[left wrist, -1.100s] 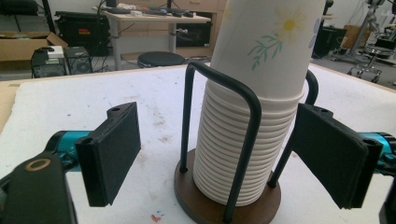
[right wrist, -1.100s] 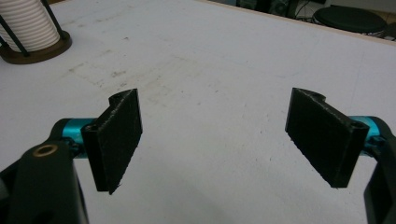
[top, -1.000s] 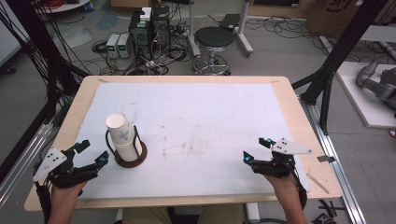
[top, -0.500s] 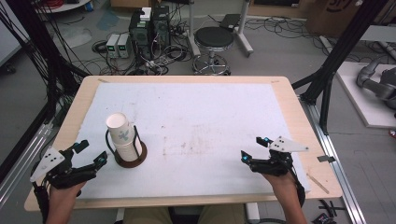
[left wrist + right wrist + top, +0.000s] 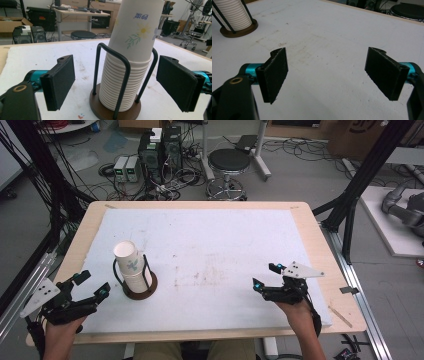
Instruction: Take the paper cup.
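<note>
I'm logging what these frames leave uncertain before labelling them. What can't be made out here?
- Cup count: in the left gripper view the paper cup stack has its top cut off by the frame's upper edge.
- Blue print on the top cup: blurred there, too small in the high view.
- Wooden base of the holder: front cropped by the bottom edge.

I see my left gripper (image 5: 92,284) at the lower left of the high view, jaws spread wide. My right gripper (image 5: 265,276) sits lower right, jaws equally wide, gripping nothing.
</note>
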### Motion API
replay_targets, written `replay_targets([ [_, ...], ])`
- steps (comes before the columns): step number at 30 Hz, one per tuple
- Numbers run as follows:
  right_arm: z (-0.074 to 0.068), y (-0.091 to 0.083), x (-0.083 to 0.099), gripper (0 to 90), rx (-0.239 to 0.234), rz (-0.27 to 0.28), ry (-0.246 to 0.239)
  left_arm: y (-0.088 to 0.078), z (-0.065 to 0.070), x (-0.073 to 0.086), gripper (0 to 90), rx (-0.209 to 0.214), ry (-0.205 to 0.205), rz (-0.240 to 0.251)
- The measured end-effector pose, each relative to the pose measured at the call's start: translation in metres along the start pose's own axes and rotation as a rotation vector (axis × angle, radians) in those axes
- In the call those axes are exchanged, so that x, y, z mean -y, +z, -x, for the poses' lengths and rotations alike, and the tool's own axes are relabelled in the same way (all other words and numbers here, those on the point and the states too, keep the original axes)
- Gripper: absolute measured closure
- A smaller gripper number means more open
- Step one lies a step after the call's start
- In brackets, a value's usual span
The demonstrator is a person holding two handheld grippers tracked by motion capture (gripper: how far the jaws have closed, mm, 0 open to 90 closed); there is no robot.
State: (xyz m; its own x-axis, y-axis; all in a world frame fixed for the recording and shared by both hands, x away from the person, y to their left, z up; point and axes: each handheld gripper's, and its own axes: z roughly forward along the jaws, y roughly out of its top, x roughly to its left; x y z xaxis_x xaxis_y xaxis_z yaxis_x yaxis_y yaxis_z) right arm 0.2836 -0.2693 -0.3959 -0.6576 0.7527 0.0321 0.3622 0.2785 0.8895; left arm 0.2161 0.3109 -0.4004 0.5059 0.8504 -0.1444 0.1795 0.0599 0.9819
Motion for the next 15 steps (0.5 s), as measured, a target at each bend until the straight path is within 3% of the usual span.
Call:
replay_targets([
  [9,0.001,0.003,0.000,18.9,-0.007,-0.010,-0.015,0.014,0.008,-0.035,15.5,0.071,0.015,-0.005],
  [12,0.001,0.003,-0.001,18.9,-0.011,-0.009,-0.011,0.025,0.013,-0.053,15.5,0.098,0.050,-0.028],
  [15,0.001,0.003,-0.002,18.9,-0.012,-0.010,-0.016,0.031,0.015,-0.060,15.5,0.108,0.060,-0.040],
])
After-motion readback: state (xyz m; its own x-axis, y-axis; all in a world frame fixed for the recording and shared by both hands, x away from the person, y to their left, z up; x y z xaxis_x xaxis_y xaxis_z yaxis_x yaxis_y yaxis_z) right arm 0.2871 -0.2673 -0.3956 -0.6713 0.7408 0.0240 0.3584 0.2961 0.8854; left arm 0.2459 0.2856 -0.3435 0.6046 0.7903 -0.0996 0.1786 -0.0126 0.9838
